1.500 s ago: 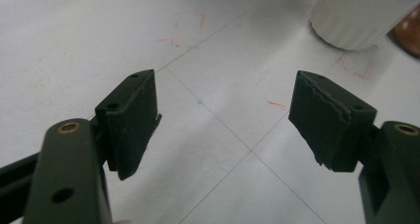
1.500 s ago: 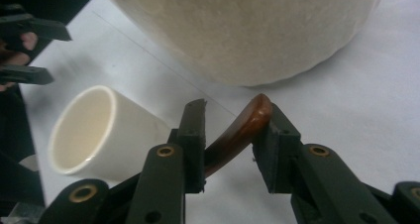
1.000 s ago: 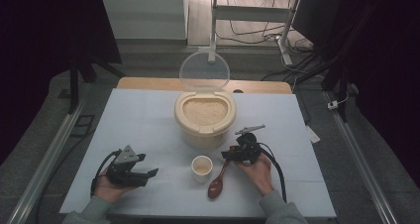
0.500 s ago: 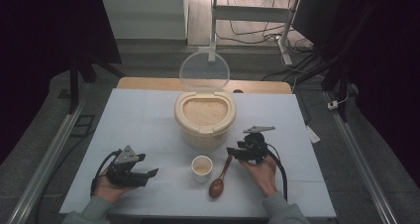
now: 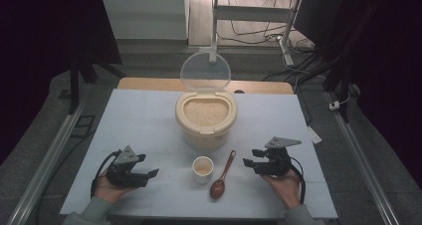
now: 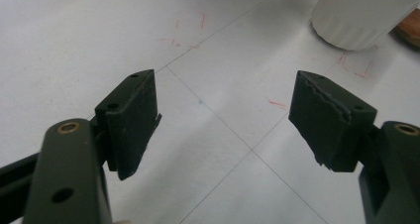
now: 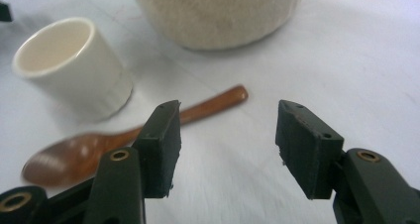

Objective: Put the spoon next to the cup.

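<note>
We hold the right gripper low over the table at the near right, palm cupped beneath it, jaws pointing left toward the spoon. Its jaws stand wide with nothing between them, having just been opening and then easing a little. In the right gripper view the brown wooden spoon lies flat on the white surface just past the jaw tips, apart from them, its bowl to the left and its handle end pointing to the rice container.

We rest the left gripper at the near left, fingers wrapped under it, jaws aimed right toward the small white cup. In the left gripper view the jaws gape over bare table marked with thin lines and red ticks; the cup stands farther off at upper right.

The spoon lies just right of the cup, near but apart, both in front of the open container, whose clear lid stands upright behind it. Open table stretches on both flanks and along the near edge, between each gripper and the side edges.
</note>
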Motion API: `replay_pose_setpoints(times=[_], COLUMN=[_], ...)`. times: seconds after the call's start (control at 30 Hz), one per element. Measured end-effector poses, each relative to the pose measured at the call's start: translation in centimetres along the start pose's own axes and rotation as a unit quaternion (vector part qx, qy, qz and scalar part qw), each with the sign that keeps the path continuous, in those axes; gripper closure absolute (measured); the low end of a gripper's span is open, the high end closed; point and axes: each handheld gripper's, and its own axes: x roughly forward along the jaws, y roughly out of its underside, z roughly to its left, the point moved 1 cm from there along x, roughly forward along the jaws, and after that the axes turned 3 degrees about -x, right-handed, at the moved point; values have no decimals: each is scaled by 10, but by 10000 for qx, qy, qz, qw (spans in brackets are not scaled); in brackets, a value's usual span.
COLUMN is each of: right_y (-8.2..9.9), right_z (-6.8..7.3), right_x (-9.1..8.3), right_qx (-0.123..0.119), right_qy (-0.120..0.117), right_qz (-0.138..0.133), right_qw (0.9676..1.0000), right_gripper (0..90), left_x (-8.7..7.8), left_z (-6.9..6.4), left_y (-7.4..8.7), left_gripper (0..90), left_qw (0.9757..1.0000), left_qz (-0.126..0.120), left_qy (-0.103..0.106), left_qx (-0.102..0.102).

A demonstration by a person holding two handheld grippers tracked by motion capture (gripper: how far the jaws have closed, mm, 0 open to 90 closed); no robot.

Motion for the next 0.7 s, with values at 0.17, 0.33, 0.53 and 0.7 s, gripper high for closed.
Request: replay_pose_setpoints(times=[0.17, 0.33, 0.53, 0.7], right_y=[15, 22, 25, 27], right_z=[-2, -5, -9, -10], right_x=[-15, -22, -29, -30], right_qx=[-96, -167, -223, -247], right_qy=[52, 78, 192, 148], right_qz=[6, -17, -18, -53], right_qw=[9999, 9998, 9996, 9996], right_gripper=[428, 428, 429, 429], left_x=[0, 0, -2, -3], left_z=[0, -1, -2, -1], left_y=[0, 1, 4, 4], left_gripper=[262, 261, 260, 260], left_qw=[10000, 10000, 10000, 10000], left_qz=[-3, 0, 2, -7], left_qy=[4, 15, 42, 48], left_qx=[-28, -43, -48, -63])
